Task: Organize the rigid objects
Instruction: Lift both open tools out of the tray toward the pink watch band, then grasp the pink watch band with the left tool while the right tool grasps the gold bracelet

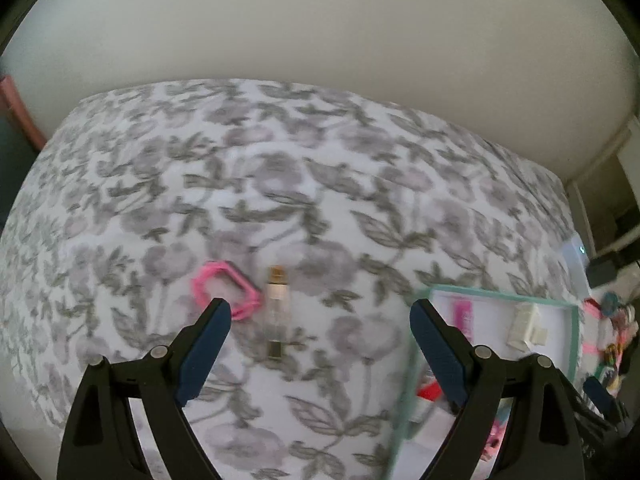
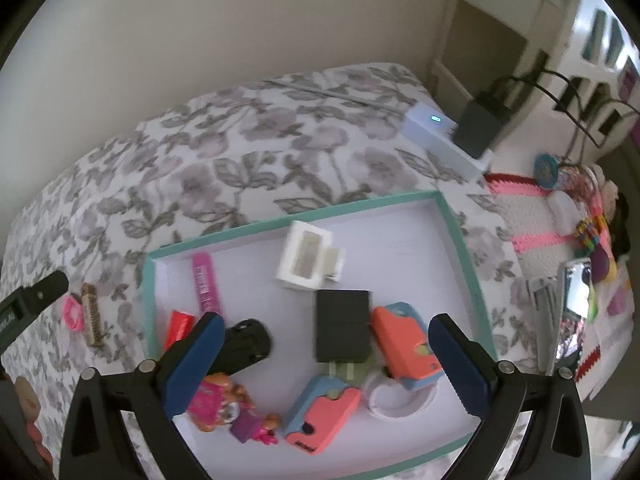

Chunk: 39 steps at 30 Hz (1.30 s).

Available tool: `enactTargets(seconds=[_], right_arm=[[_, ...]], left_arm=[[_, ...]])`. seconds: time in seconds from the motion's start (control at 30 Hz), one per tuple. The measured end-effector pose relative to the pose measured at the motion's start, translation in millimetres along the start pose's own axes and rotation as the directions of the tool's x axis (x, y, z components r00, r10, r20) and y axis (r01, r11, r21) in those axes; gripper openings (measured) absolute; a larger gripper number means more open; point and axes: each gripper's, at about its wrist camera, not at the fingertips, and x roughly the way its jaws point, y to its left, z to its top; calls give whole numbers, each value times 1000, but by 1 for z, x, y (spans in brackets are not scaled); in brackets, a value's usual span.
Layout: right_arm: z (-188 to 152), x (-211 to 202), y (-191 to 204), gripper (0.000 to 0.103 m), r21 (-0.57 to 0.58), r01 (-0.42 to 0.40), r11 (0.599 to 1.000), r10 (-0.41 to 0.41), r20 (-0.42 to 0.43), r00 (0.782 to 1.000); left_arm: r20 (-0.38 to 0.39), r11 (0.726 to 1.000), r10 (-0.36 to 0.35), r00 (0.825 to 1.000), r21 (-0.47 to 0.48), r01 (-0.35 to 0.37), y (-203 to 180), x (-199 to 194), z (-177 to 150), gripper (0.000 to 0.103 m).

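Currently both tools hang over a bed [image 1: 280, 152] with a grey floral cover, pointing steeply down.

Left tool [image 1: 320, 316]: jaws spread wide, nothing between the pads, released. Below and ahead of it, on the cover, lie a pink ring-shaped piece [image 1: 224, 290] and a small clear vial with gold caps [image 1: 276, 312], just beside each other. The left blue pad overlaps the pink piece in the left wrist view; contact cannot be told. View is motion-blurred.

Right tool [image 2: 324, 344]: jaws also wide apart, gripping nothing, above a shallow white tray with a teal rim [image 2: 460, 248] that rests on the bed.

Tray contents, as seen from the right wrist:
- white open box [image 2: 304, 256], toward the far side
- pink strip [image 2: 204, 280], near the left wall
- red block [image 2: 178, 328], left corner
- black round-ended item [image 2: 248, 344], just beside the left pad
- black charger [image 2: 342, 332], centre, prongs toward the camera
- two coral-and-blue cases [image 2: 404, 344], one right of the charger, the other nearer the camera
- pink doll figure [image 2: 224, 404], near edge
- white ring-like item [image 2: 394, 400], partly under the right case

Right of the tray: a white device with a lit dot [image 2: 436, 132], a striped pink-and-white cloth [image 2: 532, 216] and assorted small colourful trinkets [image 2: 592, 232], too small to identify.
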Motion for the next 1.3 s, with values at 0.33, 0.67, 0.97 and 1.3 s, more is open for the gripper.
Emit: enactTargets(seconds=[0.33,0.67,0.97,1.3], right_arm=[[-10,-13,70,103,-160,-81,984,85,17,996],[-21,-11,114,103,-226,-124,966,127,-1,992],[-32,-6,150,103,-287,-140,948,142,-14,990],[-40,10,184,103,-333,-202,921,204,-31,979]], left_arm=[[11,990,119,993,-76,-118,60,-6,2,91],[5,981,143,990,-133,-141,103,-11,2,91],[-12,974,143,990,-175,-143,131,-8,0,91],[-49,973,101,994,-203,-109,142,10,-3,91]])
